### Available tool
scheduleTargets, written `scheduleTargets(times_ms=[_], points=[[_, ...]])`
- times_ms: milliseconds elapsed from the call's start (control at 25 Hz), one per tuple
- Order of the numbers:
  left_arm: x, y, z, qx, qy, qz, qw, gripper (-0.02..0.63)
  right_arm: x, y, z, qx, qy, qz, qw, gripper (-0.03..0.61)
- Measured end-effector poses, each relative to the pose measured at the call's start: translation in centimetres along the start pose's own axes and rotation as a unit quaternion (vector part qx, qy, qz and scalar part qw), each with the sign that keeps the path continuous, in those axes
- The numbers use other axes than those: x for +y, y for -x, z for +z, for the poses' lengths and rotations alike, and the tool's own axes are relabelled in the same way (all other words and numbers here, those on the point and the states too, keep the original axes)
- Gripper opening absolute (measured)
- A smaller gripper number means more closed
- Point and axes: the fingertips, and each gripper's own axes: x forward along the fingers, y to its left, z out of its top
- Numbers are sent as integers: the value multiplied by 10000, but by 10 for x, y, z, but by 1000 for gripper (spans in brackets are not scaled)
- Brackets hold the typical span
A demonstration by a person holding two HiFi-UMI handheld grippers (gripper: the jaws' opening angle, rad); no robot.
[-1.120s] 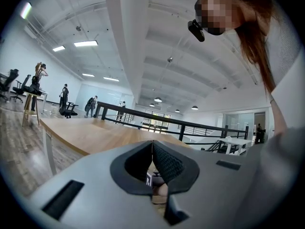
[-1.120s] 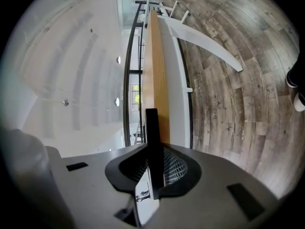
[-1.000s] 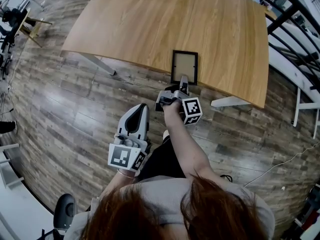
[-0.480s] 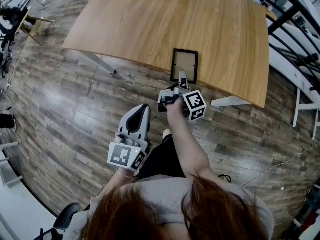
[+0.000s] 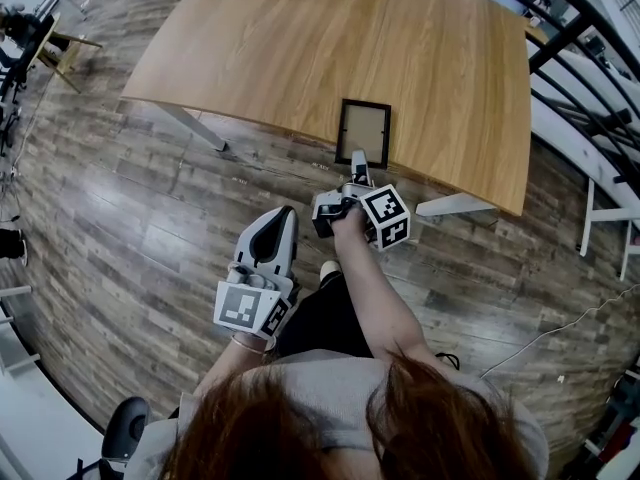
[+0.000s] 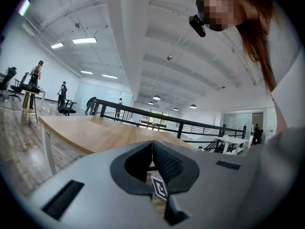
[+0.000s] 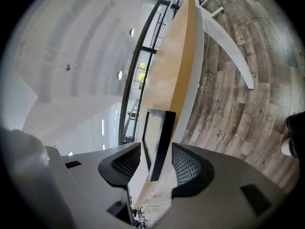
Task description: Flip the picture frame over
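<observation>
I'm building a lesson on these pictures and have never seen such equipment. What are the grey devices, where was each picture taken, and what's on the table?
No robot: a person holds a two-jaw gripper in each hand. One picture looks down from a camera on the person's head; the other two come from cameras on the grippers, looking along their jaws. On the wooden table lies a black picture frame. The right gripper has the frame's edge between its opening jaws, pads clear of it. The left gripper is away from the table, jaws together, empty.
</observation>
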Motion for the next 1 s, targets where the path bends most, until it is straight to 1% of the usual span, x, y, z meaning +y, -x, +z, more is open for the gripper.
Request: scheduleTargets(times_ms=[80, 200, 240, 320, 400, 480, 520, 560, 600, 640, 680, 720, 760, 800, 840, 880, 920, 960, 1000], points=[[-1, 0, 4, -76, -26, 32, 10000, 8, -2, 14, 3, 225, 218, -200, 9993, 187], [1, 1, 15, -241, -63, 150, 9996, 8, -3, 42, 15, 514, 692, -513, 9950, 187], [2, 0, 20, -302, -54, 190, 9993, 8, -1, 52, 21, 590, 895, -543, 9928, 187], [0, -3, 32, -454, -22, 220, 9987, 9, 10, 70, 34, 745, 1282, -472, 9878, 187], [-8, -7, 48, -655, -12, 174, 9977, 8, 30, 89, 51, 787, 1500, -250, 9852, 186], [-23, -10, 67, -872, -17, 91, 9962, 9, 65, 108, 68, 683, 1840, 235, 9803, 186], [-32, -12, 77, -975, -31, 44, 9952, 8, 88, 116, 76, 607, 2118, 567, 9738, 186], [-42, -15, 87, -1079, -57, -11, 9941, 8, 113, 122, 82, 536, 2456, 916, 9635, 186], [-51, -20, 97, -1183, -97, -76, 9929, 9, 140, 128, 87, 465, 2833, 1264, 9495, 186], [-58, -25, 106, -1277, -143, -147, 9916, 8, 168, 135, 89, 373, 3231, 1606, 9319, 186], [-64, -30, 113, -1351, -185, -209, 9904, 8, 195, 142, 89, 246, 3647, 1932, 9105, 185], [-68, -34, 117, -1401, -213, -257, 9896, 8, 220, 151, 87, 91, 4089, 2229, 8849, 184], [-70, -37, 120, -1435, -224, -286, 9890, 8, 243, 161, 84, -70, 4549, 2489, 8550, 184], [-71, -39, 123, -1460, -224, -303, 9886, 8, 262, 171, 79, -214, 5001, 2711, 8221, 184], [-73, -41, 126, -1484, -222, -317, 9882, 8, 277, 180, 74, -326, 5401, 2884, 7900, 184], [-76, -43, 129, -1511, -231, -337, 9877, 8, 287, 187, 70, -398, 5711, 2993, 7634, 183], [-81, -44, 132, -1539, -256, -368, 9871, 8, 292, 192, 66, -422, 5917, 3046, 7452, 183], [-86, -46, 135, -1566, -294, -407, 9864, 8, 294, 195, 63, -402, 6039, 3074, 7343, 183], [-92, -47, 137, -1589, -334, -446, 9857, 8, 292, 197, 61, -361, 6113, 3092, 7276, 181]])
